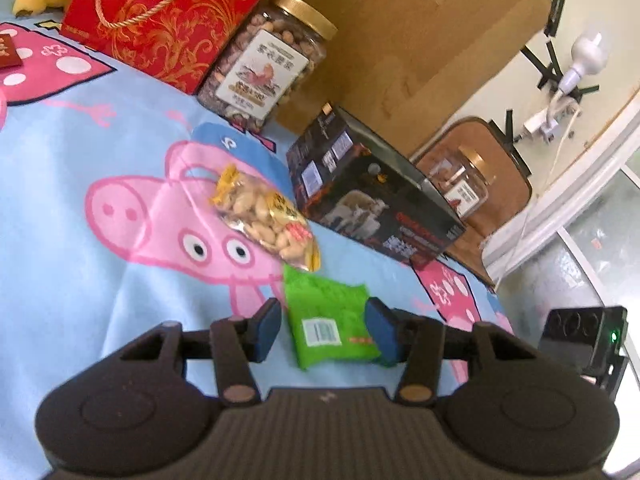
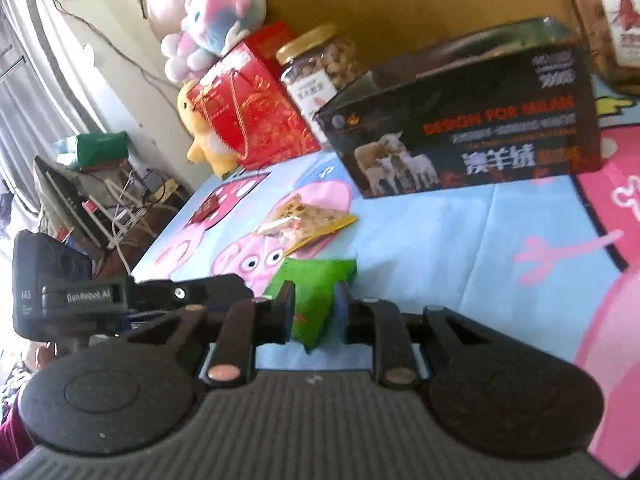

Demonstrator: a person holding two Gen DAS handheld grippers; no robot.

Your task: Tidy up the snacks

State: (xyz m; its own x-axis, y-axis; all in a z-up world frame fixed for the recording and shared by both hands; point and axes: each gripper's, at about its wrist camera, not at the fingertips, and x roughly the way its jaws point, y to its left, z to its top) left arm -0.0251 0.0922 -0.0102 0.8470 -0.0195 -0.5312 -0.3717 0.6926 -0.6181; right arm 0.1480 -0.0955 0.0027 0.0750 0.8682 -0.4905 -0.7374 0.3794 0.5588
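A green snack packet [image 1: 330,320] lies on the cartoon-print cloth [image 1: 80,184]. My left gripper [image 1: 326,330] is open, with its jaws on either side of the packet. My right gripper [image 2: 314,312] is shut on the same green packet [image 2: 316,292], pinching one end. A clear bag of peanuts [image 1: 266,216] lies just beyond the packet and also shows in the right wrist view [image 2: 308,220]. The left gripper's body [image 2: 132,296] shows at the left of the right wrist view.
A dark open box [image 1: 372,196] stands behind the snacks, also in the right wrist view [image 2: 472,128]. A nut jar [image 1: 272,64] and a red gift box [image 1: 160,12] stand further back. A second jar [image 1: 464,180] sits on a chair. Plush toys [image 2: 212,20] are at the far end.
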